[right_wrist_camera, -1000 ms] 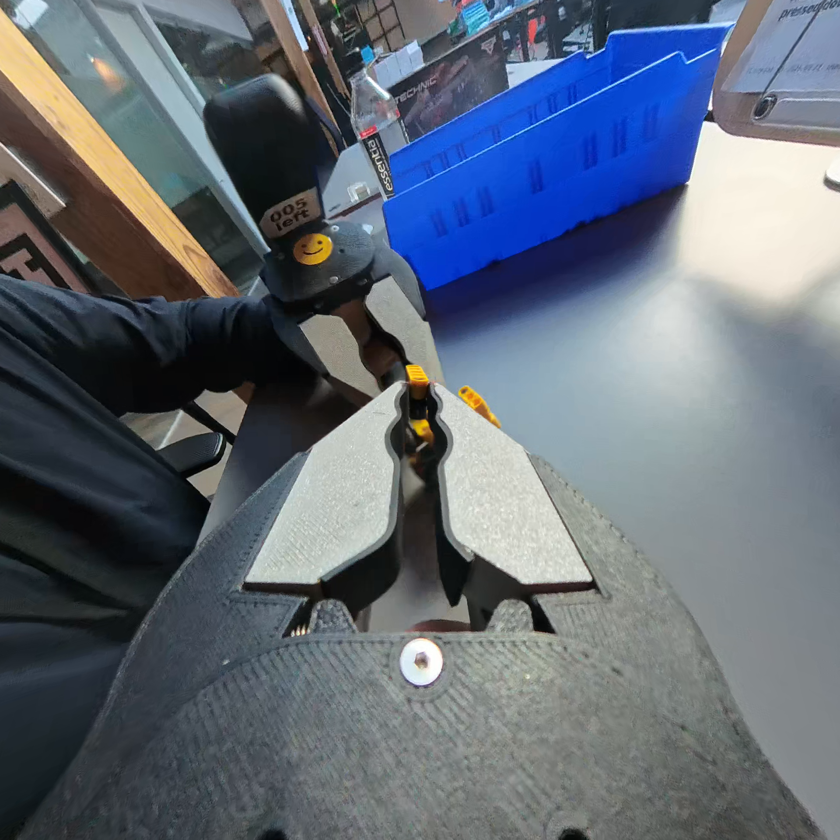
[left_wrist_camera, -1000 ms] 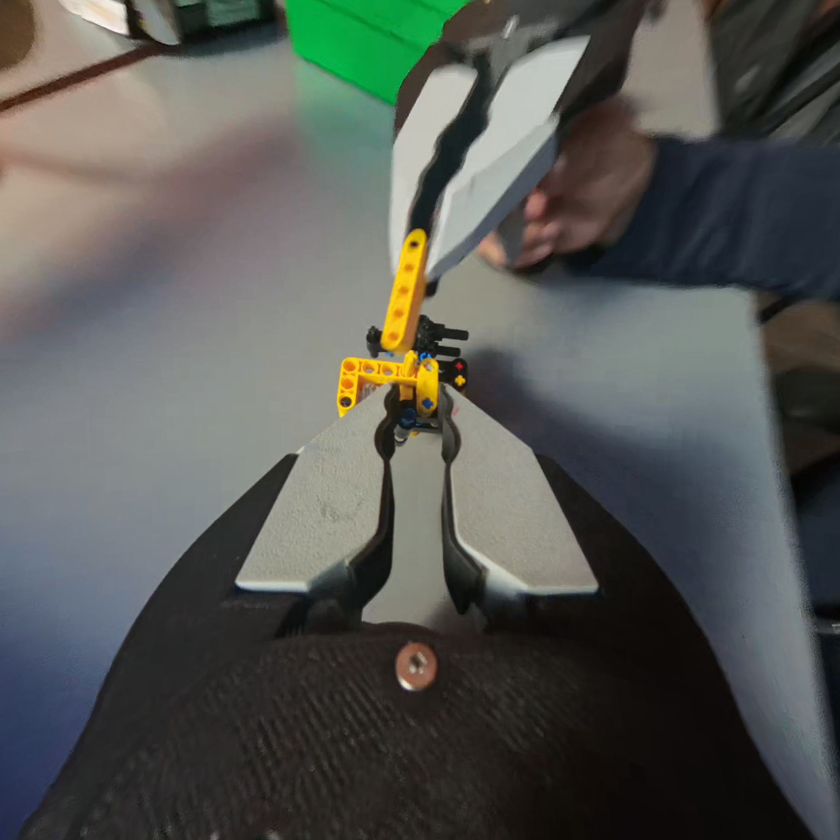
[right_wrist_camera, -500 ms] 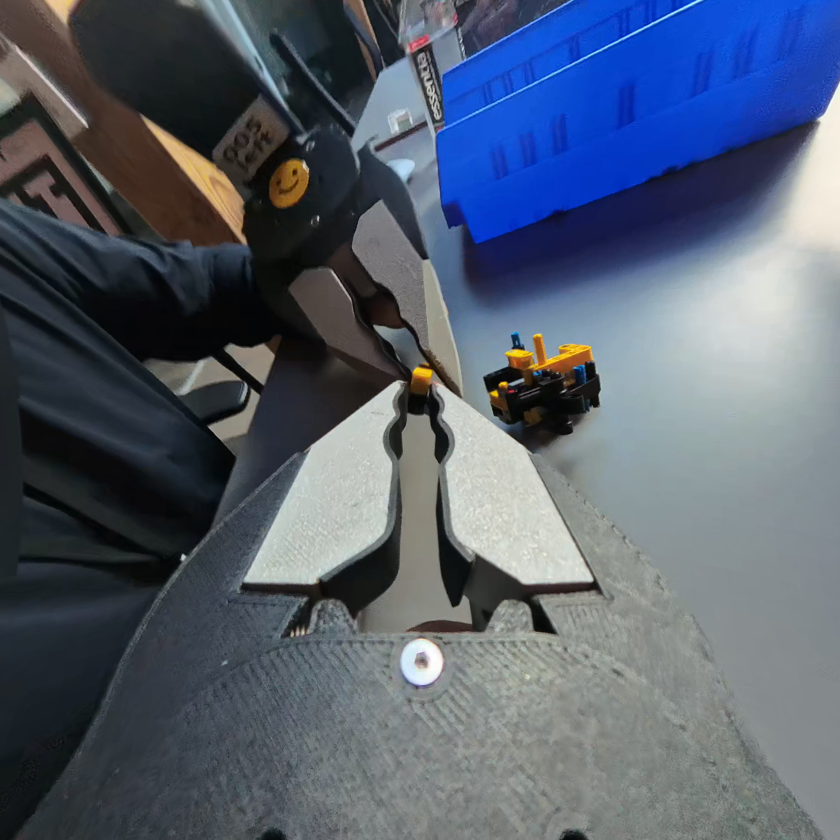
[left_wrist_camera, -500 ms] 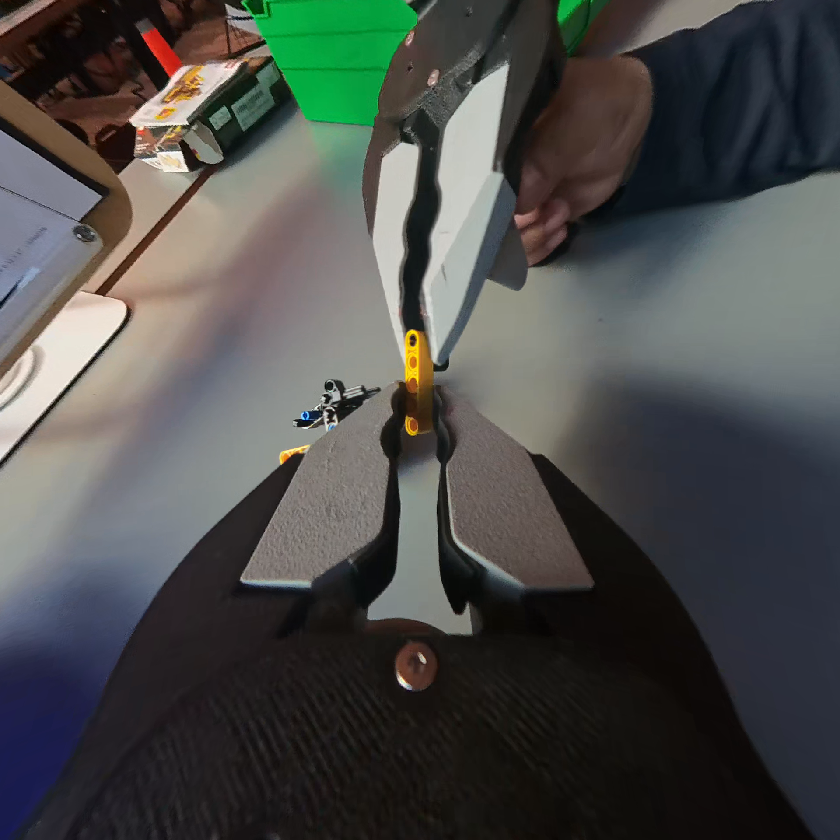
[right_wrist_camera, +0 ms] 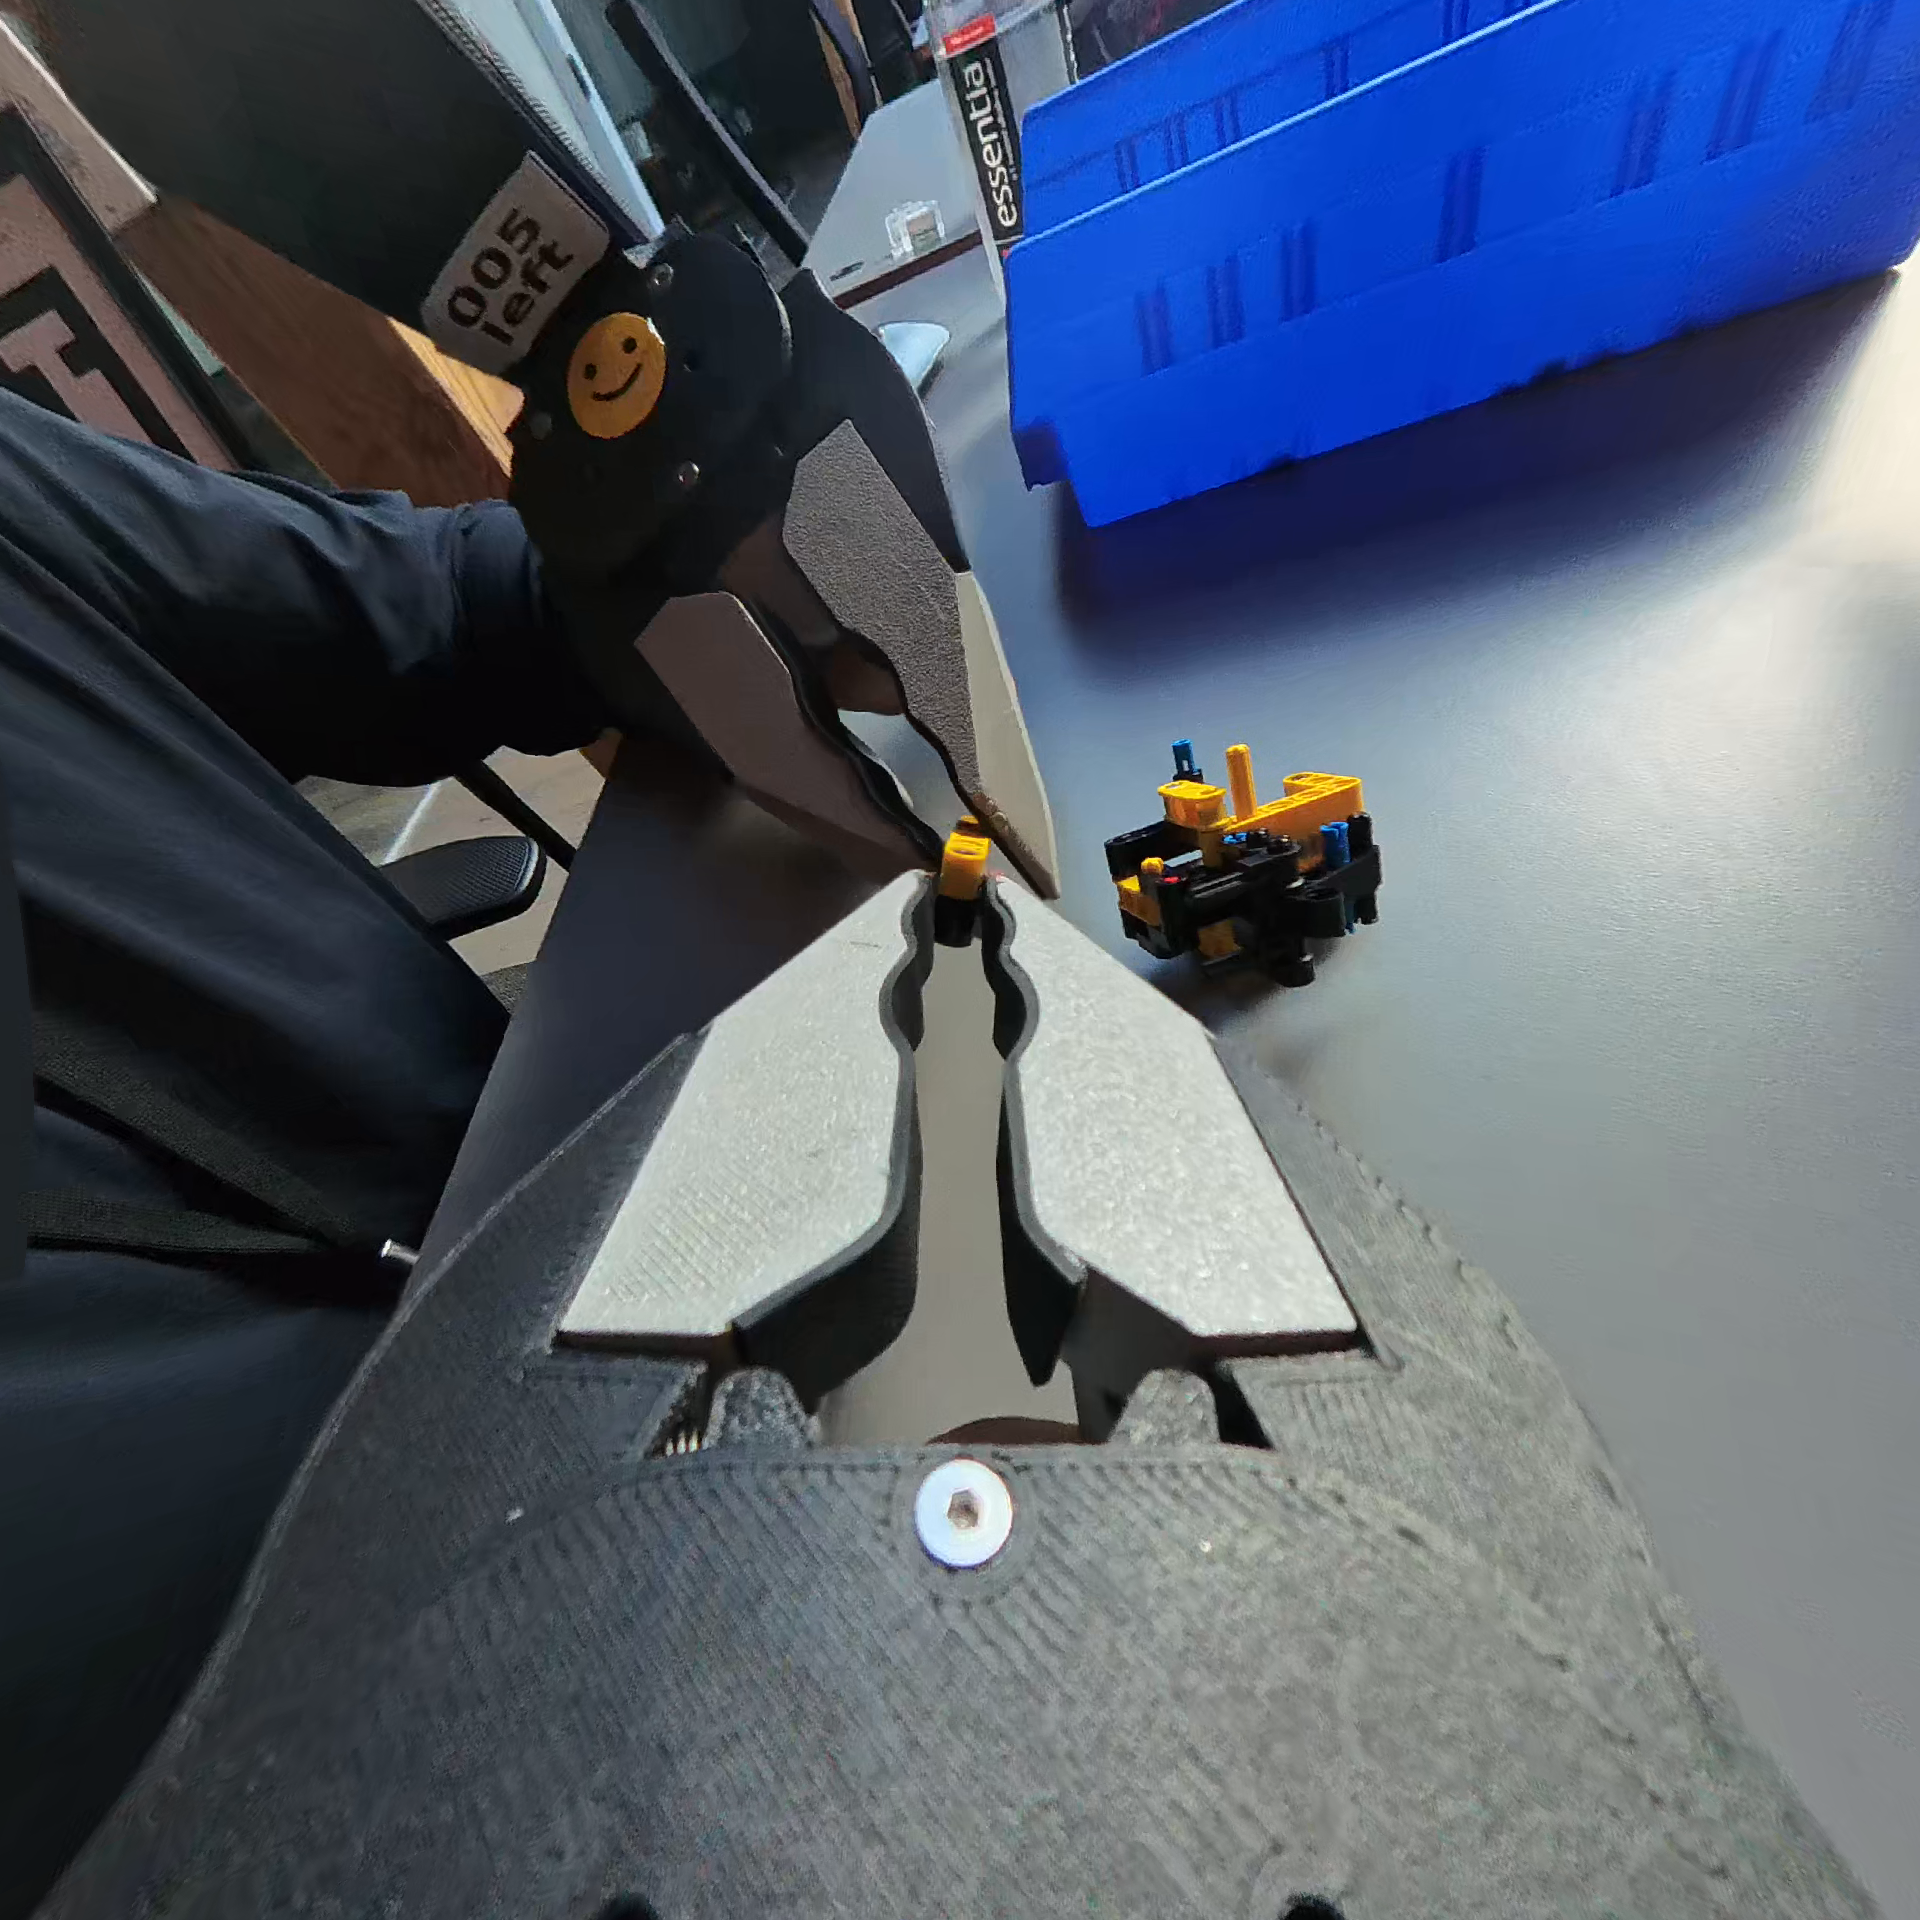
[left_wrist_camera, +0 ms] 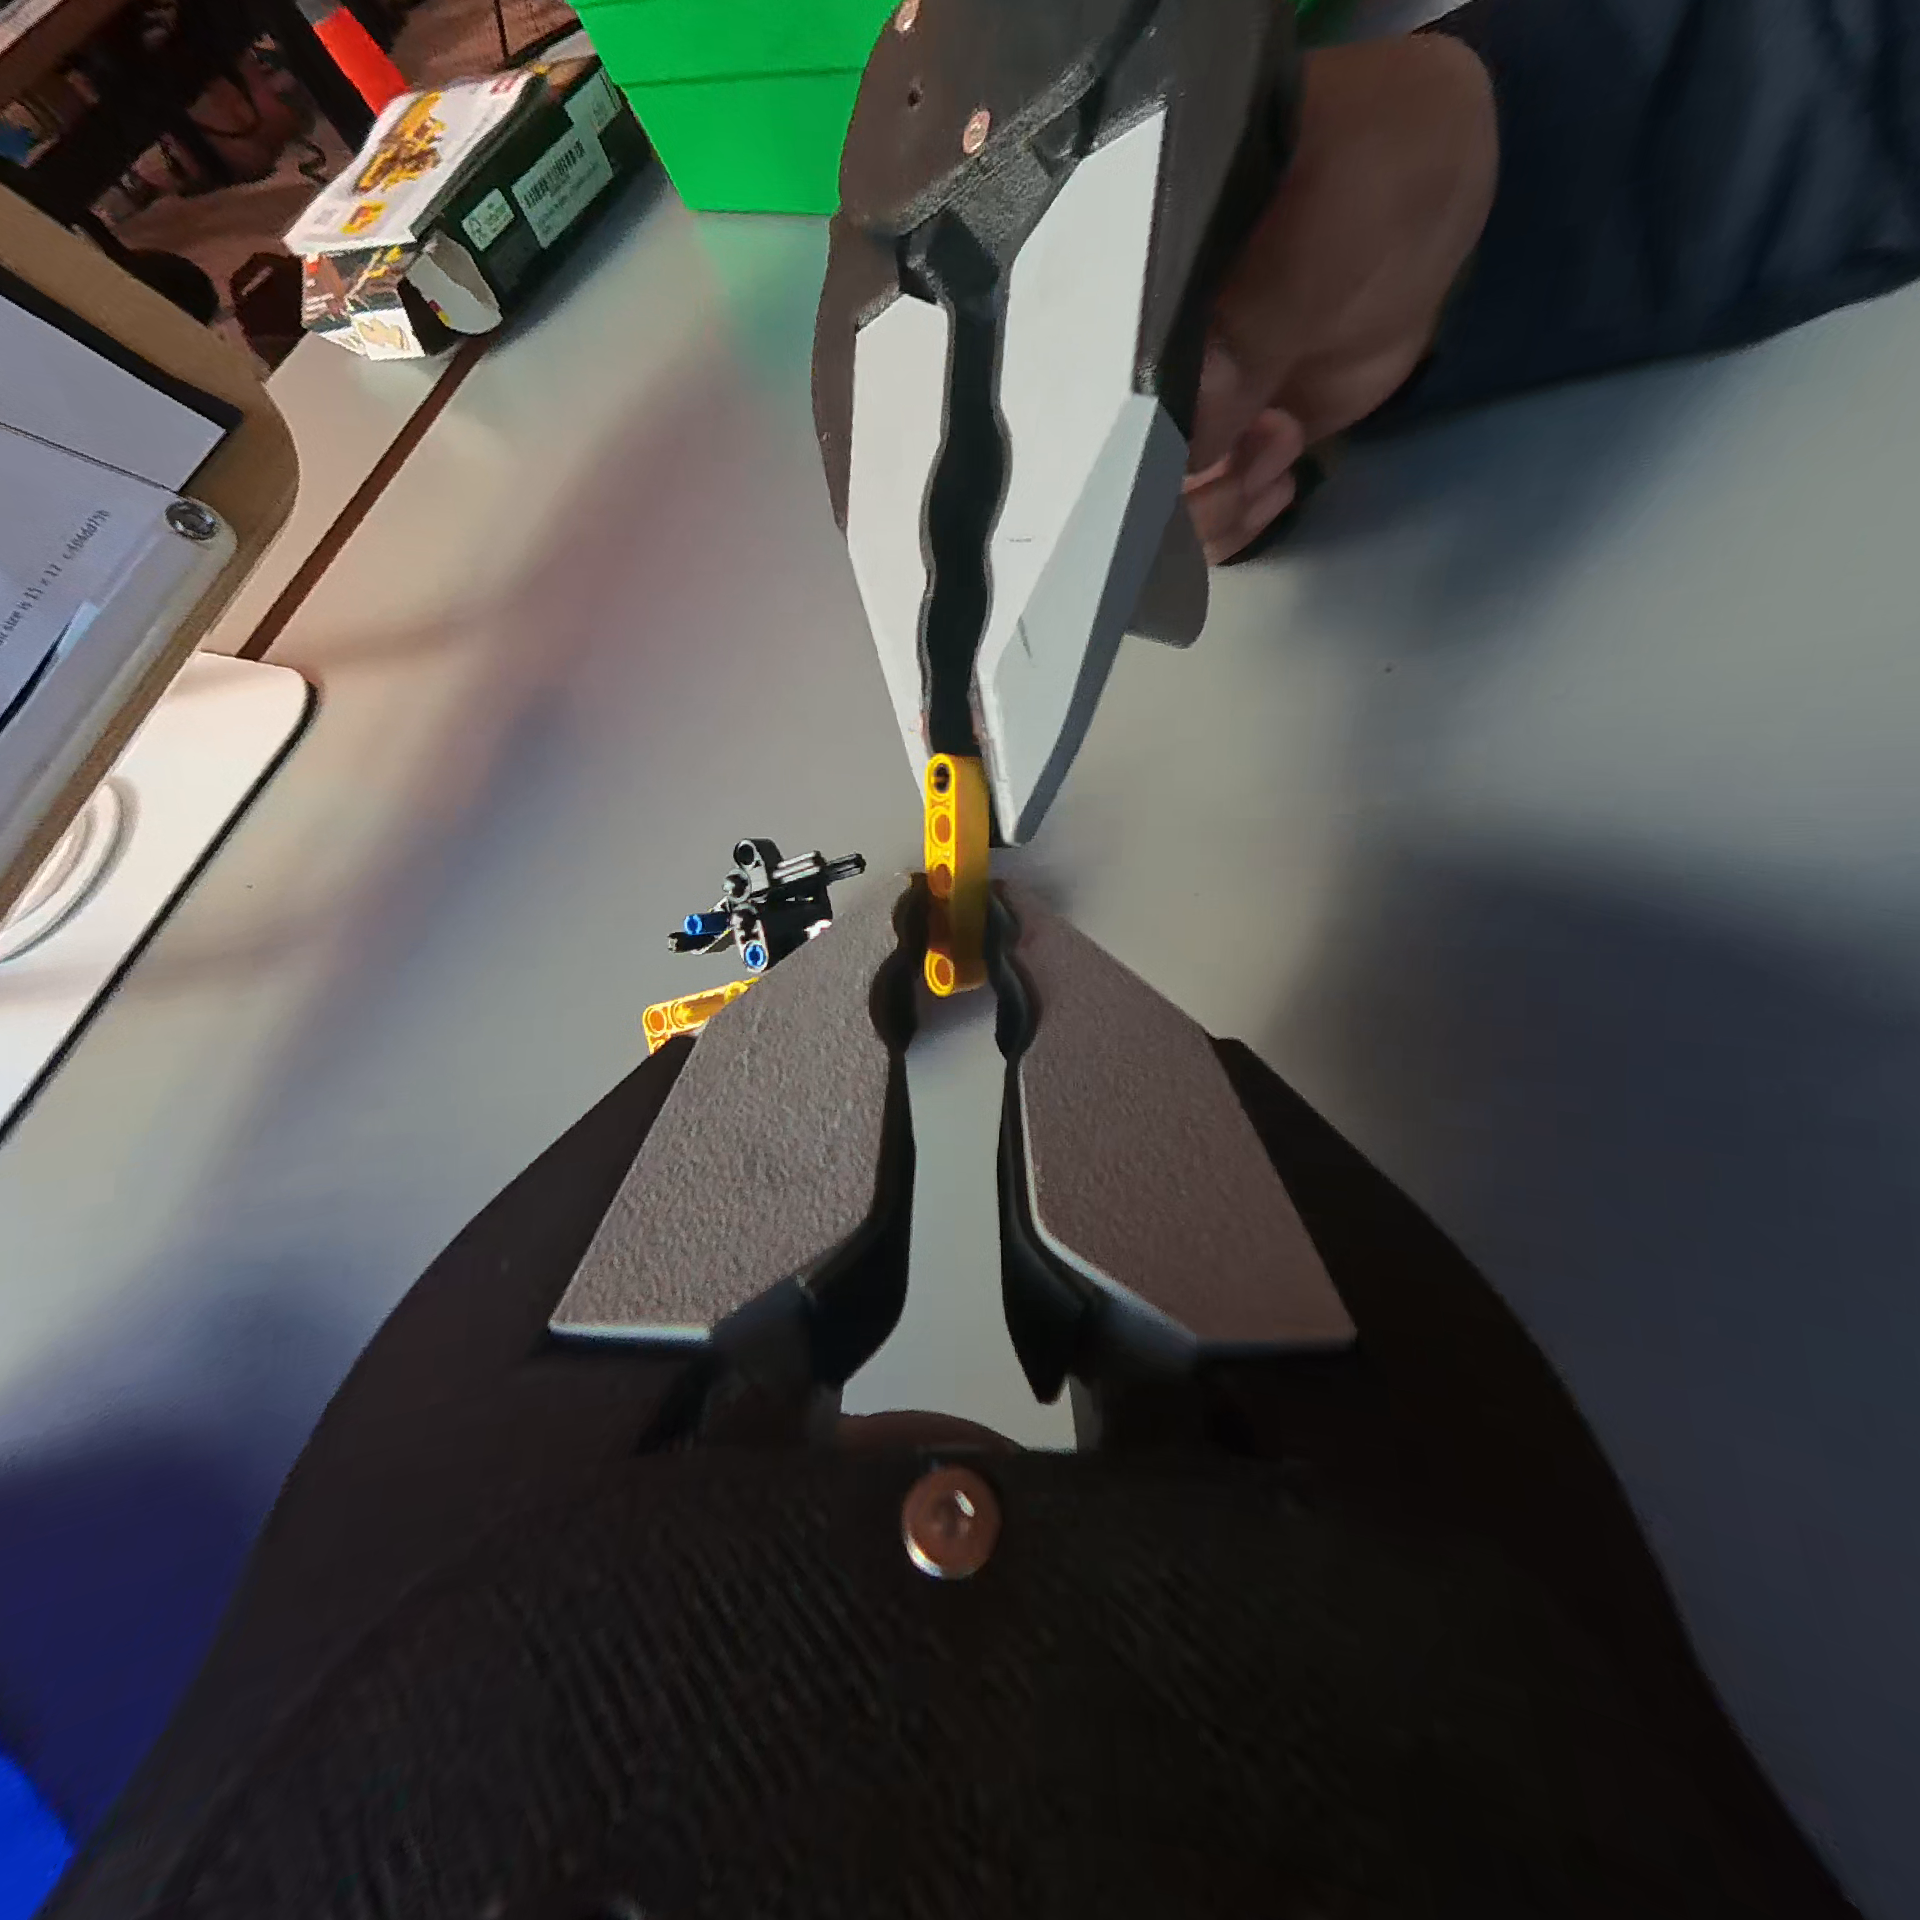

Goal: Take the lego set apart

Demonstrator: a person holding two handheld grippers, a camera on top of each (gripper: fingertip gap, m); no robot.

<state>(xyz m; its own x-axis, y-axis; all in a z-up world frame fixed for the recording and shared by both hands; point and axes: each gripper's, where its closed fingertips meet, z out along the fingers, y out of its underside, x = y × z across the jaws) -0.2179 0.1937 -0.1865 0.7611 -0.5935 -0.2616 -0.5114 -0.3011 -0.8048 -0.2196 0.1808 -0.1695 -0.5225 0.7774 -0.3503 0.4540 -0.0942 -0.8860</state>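
Observation:
A yellow beam with holes [left_wrist_camera: 954, 883] stands upright between the two grippers, above the grey table. My left gripper [left_wrist_camera: 951, 920] is shut on its lower end. My right gripper [left_wrist_camera: 961, 764] comes down from above, shut on its upper end. In the right wrist view my right gripper [right_wrist_camera: 961, 904] pinches the beam [right_wrist_camera: 961, 857], and the left gripper [right_wrist_camera: 966, 836] meets it from the upper left. The rest of the lego set [right_wrist_camera: 1247, 873], black and yellow with blue pins, lies on the table to the right. In the left wrist view the set [left_wrist_camera: 769, 909] is partly hidden by my left finger.
A blue bin [right_wrist_camera: 1455, 260] and a bottle [right_wrist_camera: 982, 135] stand at the back in the right wrist view. A green bin [left_wrist_camera: 748, 104], a cardboard box [left_wrist_camera: 468, 197] and a stand with papers [left_wrist_camera: 104, 623] show in the left wrist view. A hand [left_wrist_camera: 1330, 312] holds the right gripper. The tips of both grippers are at nearly the same place.
One second ago my left gripper held the lego set with the beam still on it. Now the set lies on the table and both grippers hold the detached beam.

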